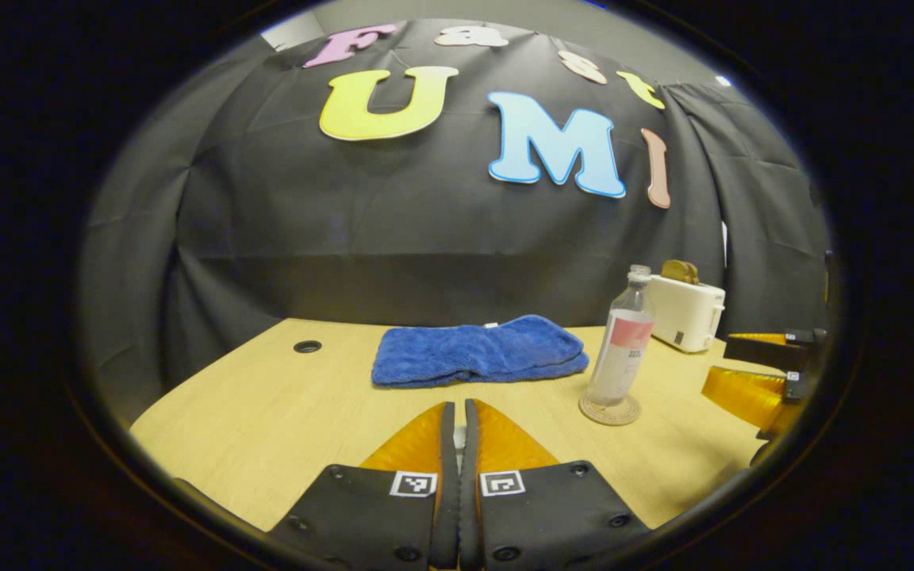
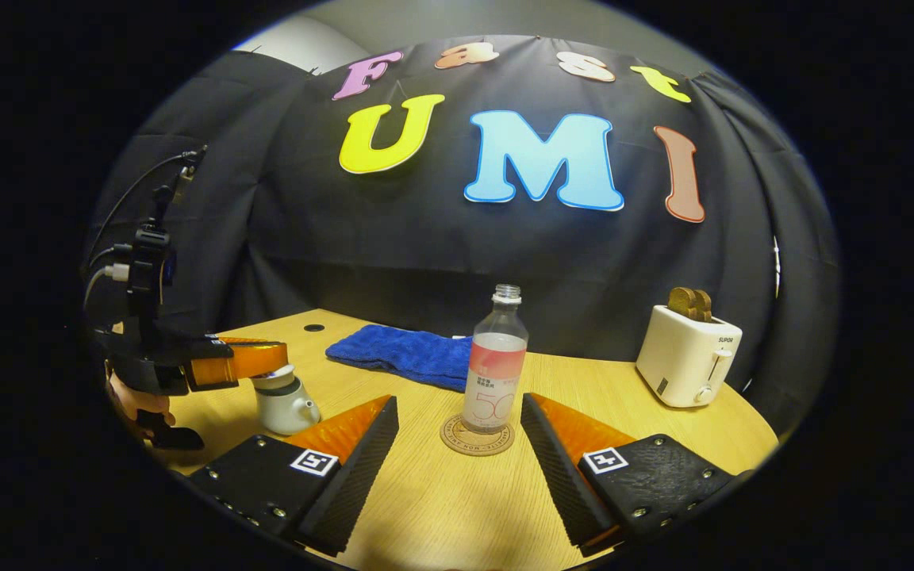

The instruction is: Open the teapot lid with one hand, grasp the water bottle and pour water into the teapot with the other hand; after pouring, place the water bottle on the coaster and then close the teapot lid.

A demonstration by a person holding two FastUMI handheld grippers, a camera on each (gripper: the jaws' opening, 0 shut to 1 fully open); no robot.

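With the clear plastic water bottle (image 2: pixel 495 361) standing uncapped on the round woven coaster (image 2: pixel 477 437) and the right gripper (image 2: pixel 458 444) spread wide around it, fingers well apart from its sides, the pouring part looks finished, and the step in hand is most likely putting the lid back on the small white ceramic teapot (image 2: pixel 284 400). In the right gripper view the left gripper (image 2: pixel 270 358) sits right over the teapot's top, level, its fingers reaching to about where the knob would be. In the left gripper view its own fingers (image 1: pixel 497 440) lie almost together with a sliver of something pale between them; it may be the lid's knob, but the view is too tight to be sure, so I cannot tell whether it is clamped on anything. To do this well, the lid should come straight down, level, and seat all round before the grip eases. A release with the lid tilted could leave it cocked on the rim or let it slide onto the pale wooden table (image 2: pixel 441 507). Let go slowly and lift straight up, so the fingers do not drag the knob sideways. The right gripper should back out in line, clear of the bottle, which is light and tall and would tip at a nudge. The folded blue towel (image 2: pixel 401 354) and white toaster (image 2: pixel 687 355) are well away.
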